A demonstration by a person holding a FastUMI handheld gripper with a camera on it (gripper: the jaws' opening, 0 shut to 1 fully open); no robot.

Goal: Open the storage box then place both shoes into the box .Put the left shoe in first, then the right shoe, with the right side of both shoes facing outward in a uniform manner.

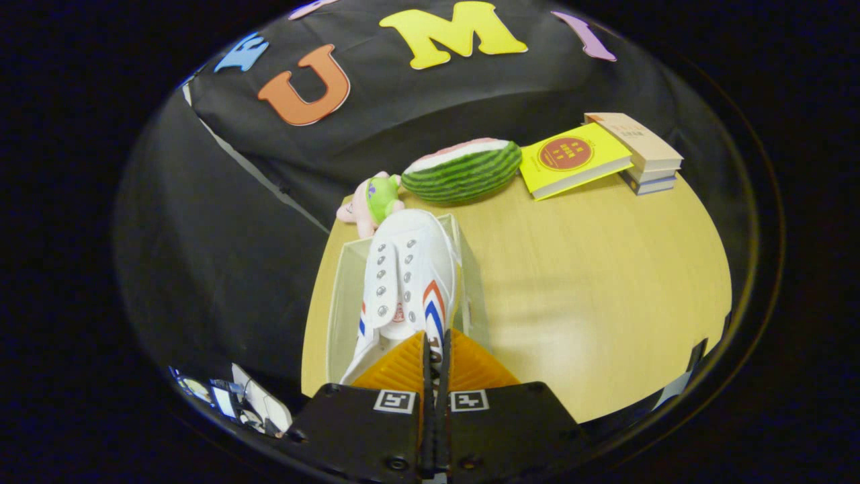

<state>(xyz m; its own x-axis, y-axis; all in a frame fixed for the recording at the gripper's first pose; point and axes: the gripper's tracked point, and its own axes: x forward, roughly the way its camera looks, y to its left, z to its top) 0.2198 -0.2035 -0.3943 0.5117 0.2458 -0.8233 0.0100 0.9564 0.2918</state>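
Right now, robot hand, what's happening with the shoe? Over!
Gripper shut on white shoe, pinching its heel end. Shoe over the open clear storage box, toe pointing ahead. Plush toy and watermelon sit beyond the box, apart from it.

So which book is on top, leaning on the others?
The yellow book with the red circle on its cover. It lies tilted, propped on the stack of books beside the watermelon, far beyond the gripper, which holds the shoe.

Gripper fingers nearly closed, pinching the heel of a white sneaker held over the clear storage box just ahead, with plush toy, watermelon slice and stacked books beyond on the wooden table.
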